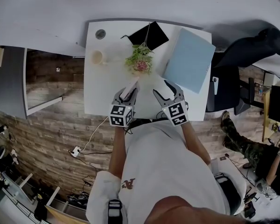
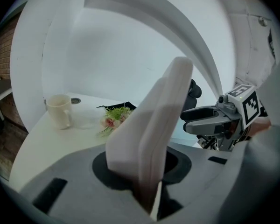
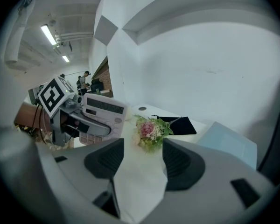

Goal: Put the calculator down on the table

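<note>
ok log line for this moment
left tongs: shut on calculator | right tongs: open, empty | calculator: held over table, not yet down

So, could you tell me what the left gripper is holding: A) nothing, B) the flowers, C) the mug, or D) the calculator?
D: the left gripper has its jaws clamped on the calculator, while the mug and flowers sit on the table.

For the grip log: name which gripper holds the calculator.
The left gripper, its jaws shut on the white calculator. The right gripper differs: its jaws stand apart with nothing between them.
</note>
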A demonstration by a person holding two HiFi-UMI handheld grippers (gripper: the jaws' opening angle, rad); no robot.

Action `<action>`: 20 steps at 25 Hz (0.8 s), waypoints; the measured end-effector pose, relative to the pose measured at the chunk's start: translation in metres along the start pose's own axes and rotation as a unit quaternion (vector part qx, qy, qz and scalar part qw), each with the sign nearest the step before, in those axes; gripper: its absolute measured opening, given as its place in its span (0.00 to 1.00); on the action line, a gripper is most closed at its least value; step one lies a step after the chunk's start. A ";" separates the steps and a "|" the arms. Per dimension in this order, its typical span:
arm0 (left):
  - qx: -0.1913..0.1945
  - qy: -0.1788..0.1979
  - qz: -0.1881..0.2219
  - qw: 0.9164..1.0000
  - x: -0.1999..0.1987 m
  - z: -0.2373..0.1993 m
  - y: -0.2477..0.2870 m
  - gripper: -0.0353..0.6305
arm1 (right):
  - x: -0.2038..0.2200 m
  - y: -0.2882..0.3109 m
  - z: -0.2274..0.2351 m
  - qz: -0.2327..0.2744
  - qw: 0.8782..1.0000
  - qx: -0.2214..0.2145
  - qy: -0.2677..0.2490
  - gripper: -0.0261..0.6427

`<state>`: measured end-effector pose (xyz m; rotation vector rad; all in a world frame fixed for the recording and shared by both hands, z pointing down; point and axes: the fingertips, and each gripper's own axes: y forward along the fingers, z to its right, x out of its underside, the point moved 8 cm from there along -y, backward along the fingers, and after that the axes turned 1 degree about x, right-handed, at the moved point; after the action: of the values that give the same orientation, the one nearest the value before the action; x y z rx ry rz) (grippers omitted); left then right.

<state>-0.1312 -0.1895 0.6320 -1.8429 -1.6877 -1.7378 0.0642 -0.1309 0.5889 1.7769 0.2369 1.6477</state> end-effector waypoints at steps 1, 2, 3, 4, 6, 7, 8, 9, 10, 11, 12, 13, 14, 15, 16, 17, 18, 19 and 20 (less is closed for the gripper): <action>0.003 -0.004 -0.003 1.000 0.002 0.000 0.002 0.22 | 0.001 0.001 0.000 -0.002 1.000 0.000 0.001 0.43; 0.006 -0.007 -0.005 1.000 0.004 0.000 0.004 0.22 | 0.003 0.002 -0.001 -0.003 1.000 -0.001 0.001 0.43; 0.010 -0.010 -0.008 1.000 0.006 0.000 0.006 0.22 | 0.004 0.003 -0.001 -0.005 1.000 -0.001 0.002 0.43; 0.012 -0.012 -0.011 1.000 0.008 0.000 0.008 0.22 | 0.005 0.004 -0.001 -0.006 1.000 -0.002 0.003 0.43; 0.018 -0.015 -0.017 1.000 0.011 0.000 0.011 0.22 | 0.008 0.005 -0.002 -0.010 1.000 -0.002 0.004 0.43; 0.021 -0.017 -0.020 0.999 0.013 0.000 0.012 0.22 | 0.009 0.006 -0.002 -0.012 1.000 -0.002 0.005 0.43; 0.024 -0.018 -0.023 0.999 0.015 0.000 0.014 0.22 | 0.010 0.007 -0.003 -0.014 1.000 -0.003 0.006 0.43; 0.026 -0.020 -0.026 0.999 0.016 0.000 0.015 0.22 | 0.012 0.007 -0.004 -0.016 1.000 -0.003 0.006 0.43; 0.029 -0.021 -0.029 0.999 0.018 0.000 0.016 0.22 | 0.013 0.008 -0.004 -0.018 1.000 -0.003 0.007 0.43; 0.032 -0.022 -0.033 0.999 0.020 0.000 0.018 0.22 | 0.015 0.009 -0.005 -0.020 1.000 -0.004 0.007 0.43; 0.034 -0.023 -0.036 0.998 0.022 0.000 0.019 0.22 | 0.016 0.010 -0.005 -0.022 1.000 -0.004 0.008 0.43; 0.037 -0.024 -0.039 0.998 0.023 0.000 0.020 0.22 | 0.017 0.010 -0.006 -0.025 1.000 -0.005 0.008 0.43; 0.040 -0.026 -0.042 0.998 0.025 0.000 0.022 0.22 | 0.018 0.011 -0.006 -0.027 1.000 -0.006 0.008 0.43; 0.042 -0.028 -0.045 0.998 0.027 0.000 0.023 0.22 | 0.020 0.012 -0.007 -0.029 1.000 -0.006 0.009 0.43; 0.045 -0.031 -0.048 0.997 0.029 -0.001 0.024 0.22 | 0.021 0.013 -0.008 -0.032 0.999 -0.007 0.009 0.43; 0.047 -0.034 -0.050 0.997 0.030 -0.001 0.025 0.22 | 0.023 0.014 -0.008 -0.034 0.999 -0.008 0.010 0.43; 0.050 -0.037 -0.052 0.997 0.032 -0.001 0.026 0.22 | 0.024 0.015 -0.009 -0.037 0.999 -0.009 0.010 0.43; 0.053 -0.040 -0.055 0.996 0.034 -0.002 0.028 0.22 | 0.025 0.016 -0.009 -0.039 0.999 -0.009 0.011 0.43; 0.055 -0.042 -0.058 0.996 0.035 -0.002 0.029 0.22 | 0.027 0.016 -0.010 -0.040 0.999 -0.010 0.011 0.43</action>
<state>-0.1205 -0.1801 0.6756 -1.8290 -1.9157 -1.5913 0.0549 -0.1247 0.6195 1.7131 0.2973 1.6072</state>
